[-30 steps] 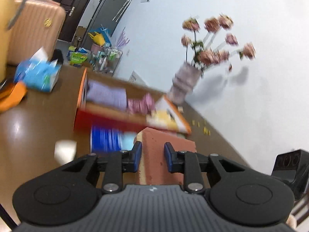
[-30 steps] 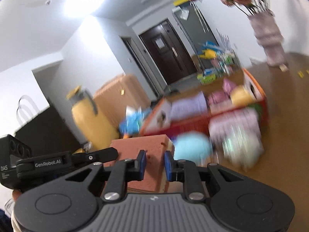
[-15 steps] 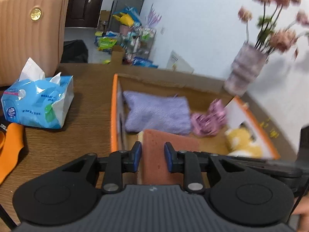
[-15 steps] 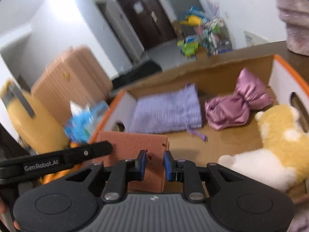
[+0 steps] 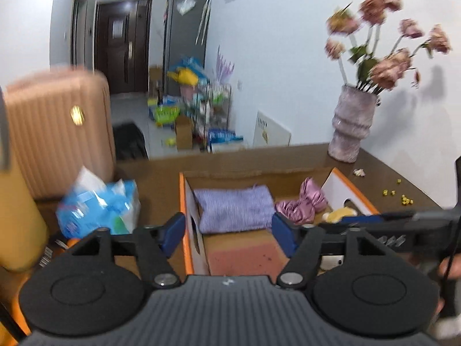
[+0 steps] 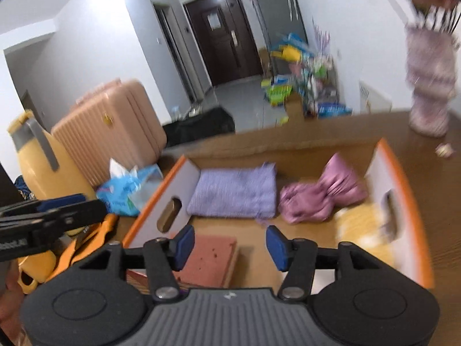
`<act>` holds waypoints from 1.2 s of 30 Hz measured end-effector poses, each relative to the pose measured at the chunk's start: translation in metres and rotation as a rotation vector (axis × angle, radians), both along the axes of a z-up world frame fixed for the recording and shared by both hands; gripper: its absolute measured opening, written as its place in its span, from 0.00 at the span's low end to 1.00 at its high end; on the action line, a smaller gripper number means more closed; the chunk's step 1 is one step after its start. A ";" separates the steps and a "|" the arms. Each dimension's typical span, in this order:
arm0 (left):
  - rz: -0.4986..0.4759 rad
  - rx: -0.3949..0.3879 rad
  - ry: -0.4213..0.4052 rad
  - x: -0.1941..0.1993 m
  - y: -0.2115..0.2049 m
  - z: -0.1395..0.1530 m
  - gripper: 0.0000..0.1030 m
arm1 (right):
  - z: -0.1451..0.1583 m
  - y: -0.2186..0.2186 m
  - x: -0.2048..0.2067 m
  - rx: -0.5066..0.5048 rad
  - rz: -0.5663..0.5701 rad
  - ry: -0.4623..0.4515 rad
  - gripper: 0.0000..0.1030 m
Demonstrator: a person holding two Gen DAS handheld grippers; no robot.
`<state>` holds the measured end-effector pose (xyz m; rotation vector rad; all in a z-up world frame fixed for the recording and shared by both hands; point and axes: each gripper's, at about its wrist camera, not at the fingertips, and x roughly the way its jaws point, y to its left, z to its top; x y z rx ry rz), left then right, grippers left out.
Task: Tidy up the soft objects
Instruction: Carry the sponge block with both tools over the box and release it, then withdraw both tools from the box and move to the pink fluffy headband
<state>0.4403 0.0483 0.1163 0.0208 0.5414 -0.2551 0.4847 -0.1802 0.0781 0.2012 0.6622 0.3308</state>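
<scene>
From the left wrist, the left gripper [image 5: 227, 235] has its jaws opening wide with nothing pressed between them; the flat terracotta-orange sponge block [image 5: 245, 258] lies just below and ahead of them on the floor of the orange-rimmed cardboard box [image 5: 182, 201], its long axis seemingly running away from the camera toward the lilac knitted pouch [image 5: 234, 209]. From the right wrist, the right gripper [image 6: 229, 245] is likewise opening and empty. Here the block [image 6: 209, 259] sits under its left jaw, in the box's near-left corner, so it appears nearer the left gripper.
</scene>
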 end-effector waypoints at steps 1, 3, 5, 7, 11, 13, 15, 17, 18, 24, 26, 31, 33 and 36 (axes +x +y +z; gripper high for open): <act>0.003 0.018 -0.029 -0.012 0.000 0.010 0.72 | 0.011 -0.009 -0.012 -0.013 -0.009 -0.032 0.57; 0.021 0.036 -0.068 -0.031 0.002 0.027 0.78 | 0.030 -0.029 -0.034 -0.054 -0.033 -0.094 0.60; 0.047 0.045 -0.121 -0.052 0.005 0.039 0.86 | 0.045 -0.047 -0.058 -0.104 -0.076 -0.158 0.66; 0.066 0.052 -0.166 -0.073 0.007 0.045 0.86 | 0.054 -0.065 -0.082 -0.122 -0.119 -0.205 0.72; 0.073 0.053 -0.195 -0.102 0.004 0.045 0.97 | 0.062 -0.091 -0.124 -0.128 -0.169 -0.257 0.76; 0.066 0.057 -0.192 -0.117 0.001 0.045 0.97 | 0.062 -0.097 -0.142 -0.140 -0.194 -0.288 0.84; 0.074 0.043 -0.205 -0.132 0.000 0.043 0.98 | 0.061 -0.096 -0.159 -0.154 -0.209 -0.330 0.87; 0.090 0.036 -0.214 -0.152 0.002 0.037 1.00 | 0.058 -0.092 -0.180 -0.173 -0.207 -0.384 0.90; 0.094 0.031 -0.224 -0.166 0.003 0.031 1.00 | 0.056 -0.090 -0.192 -0.180 -0.206 -0.411 0.93; 0.079 -0.022 -0.257 -0.248 0.012 -0.005 1.00 | 0.023 -0.080 -0.270 -0.173 -0.168 -0.504 1.00; 0.108 -0.017 -0.295 -0.278 0.012 -0.022 1.00 | 0.003 -0.075 -0.297 -0.153 -0.162 -0.506 1.00; 0.183 -0.041 -0.321 -0.326 0.019 -0.060 1.00 | -0.043 -0.060 -0.360 -0.124 -0.227 -0.511 1.00; 0.183 -0.035 -0.291 -0.335 0.020 -0.071 1.00 | -0.055 -0.062 -0.379 -0.071 -0.216 -0.496 1.00; 0.199 -0.034 -0.262 -0.340 0.018 -0.081 1.00 | -0.068 -0.067 -0.396 -0.020 -0.208 -0.443 1.00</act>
